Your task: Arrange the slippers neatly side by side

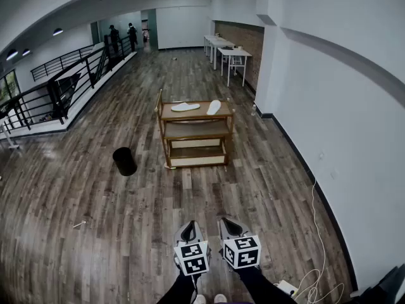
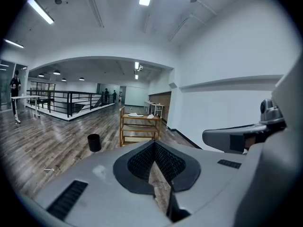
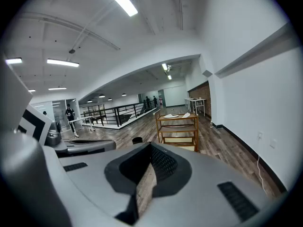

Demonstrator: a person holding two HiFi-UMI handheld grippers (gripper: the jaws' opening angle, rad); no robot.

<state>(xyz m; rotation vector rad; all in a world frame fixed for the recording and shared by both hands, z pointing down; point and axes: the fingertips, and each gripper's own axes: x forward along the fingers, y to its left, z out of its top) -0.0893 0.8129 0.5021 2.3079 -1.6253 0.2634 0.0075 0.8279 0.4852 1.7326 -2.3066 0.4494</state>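
White crosswise slipper (image 1: 185, 107) and slanted slipper (image 1: 214, 107) top the wooden cart (image 1: 195, 130) at frame centre, well apart from the left gripper (image 1: 188, 231) and right gripper (image 1: 232, 227), bottom centre: both closed, empty, about equally near.

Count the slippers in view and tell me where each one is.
2. Both lie on top of the wooden cart: left slipper at its left end, right slipper at its right. Lower shelves may hide more.

The left-hand slipper (image 1: 185, 107) and right-hand slipper (image 1: 214, 107), on top of the wooden shelf unit (image 1: 196, 117) at mid-frame in the head view, are too small to show which way up they lie. The person's sleeves (image 1: 179, 291) are cut off by the bottom edge. The distant figures (image 1: 114, 33) at upper left are too small to make out.
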